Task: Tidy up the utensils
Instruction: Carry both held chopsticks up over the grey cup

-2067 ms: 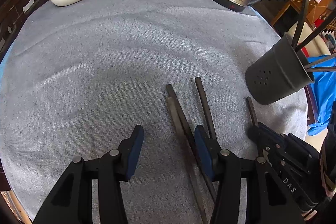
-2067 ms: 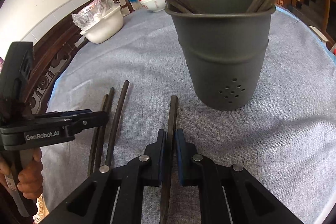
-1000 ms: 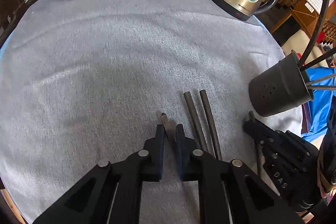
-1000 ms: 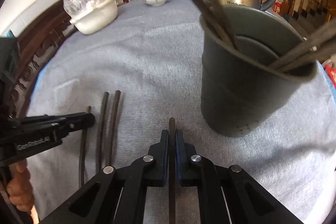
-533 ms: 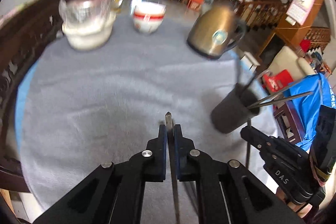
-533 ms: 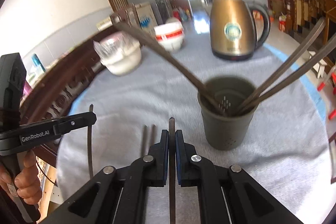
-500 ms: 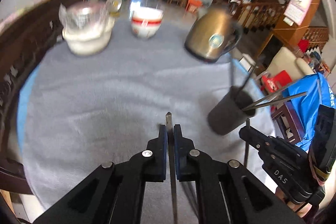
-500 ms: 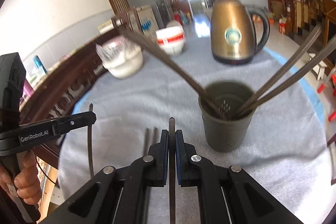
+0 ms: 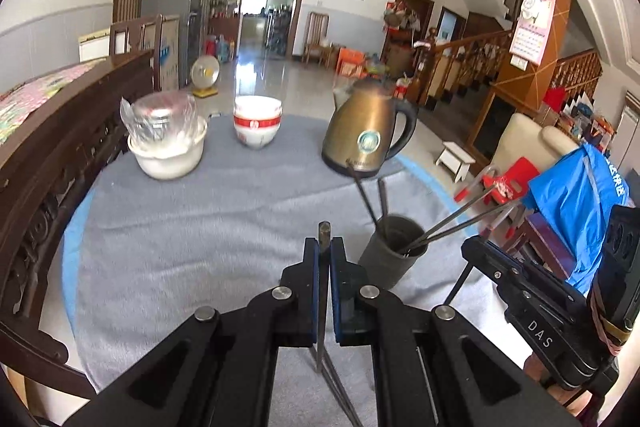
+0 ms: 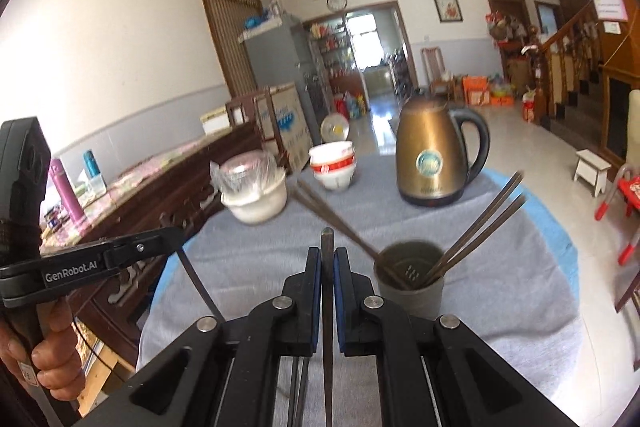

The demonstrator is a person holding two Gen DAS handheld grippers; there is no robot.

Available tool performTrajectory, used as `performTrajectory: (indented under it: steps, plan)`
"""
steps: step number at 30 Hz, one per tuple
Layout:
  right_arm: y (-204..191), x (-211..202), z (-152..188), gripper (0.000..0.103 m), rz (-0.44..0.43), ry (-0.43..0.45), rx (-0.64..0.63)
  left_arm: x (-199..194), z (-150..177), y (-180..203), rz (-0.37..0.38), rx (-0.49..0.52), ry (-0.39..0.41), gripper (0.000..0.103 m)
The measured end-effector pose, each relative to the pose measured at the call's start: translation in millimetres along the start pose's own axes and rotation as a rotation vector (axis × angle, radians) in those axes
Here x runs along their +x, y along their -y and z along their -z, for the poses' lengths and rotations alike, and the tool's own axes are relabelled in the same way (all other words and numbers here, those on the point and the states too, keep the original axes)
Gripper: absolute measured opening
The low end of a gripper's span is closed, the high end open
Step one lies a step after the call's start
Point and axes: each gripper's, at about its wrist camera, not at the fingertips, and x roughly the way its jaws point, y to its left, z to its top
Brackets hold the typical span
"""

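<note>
while clamped, two chopsticks (image 9: 323, 291) (image 10: 327, 307)

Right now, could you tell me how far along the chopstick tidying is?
Done: several chopsticks already stand in the dark holder.

In hand: the left hand-held gripper and the right hand-held gripper are each shut on one chopstick, lifted above the grey tablecloth.

Left: both held sticks still need dropping into the holder, and two more chopsticks lie on the cloth below the right gripper.
</note>
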Motion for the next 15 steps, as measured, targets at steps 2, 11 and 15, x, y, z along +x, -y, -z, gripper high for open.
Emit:
performTrajectory:
  steps: [2,11,15]
  plan:
    - [2,-10,-5,0.006,0.003,0.041,0.013,-7,-5,3,0.006,-0.005,0.030,0.006]
    - [26,-30,-34,0.006,0.045,0.184,0.070,-24,-34,23,0.033,-0.001,0.156,0.006]
    - [38,-38,-50,0.006,0.065,0.242,0.091,-27,-50,37,0.038,0.018,0.215,0.006]
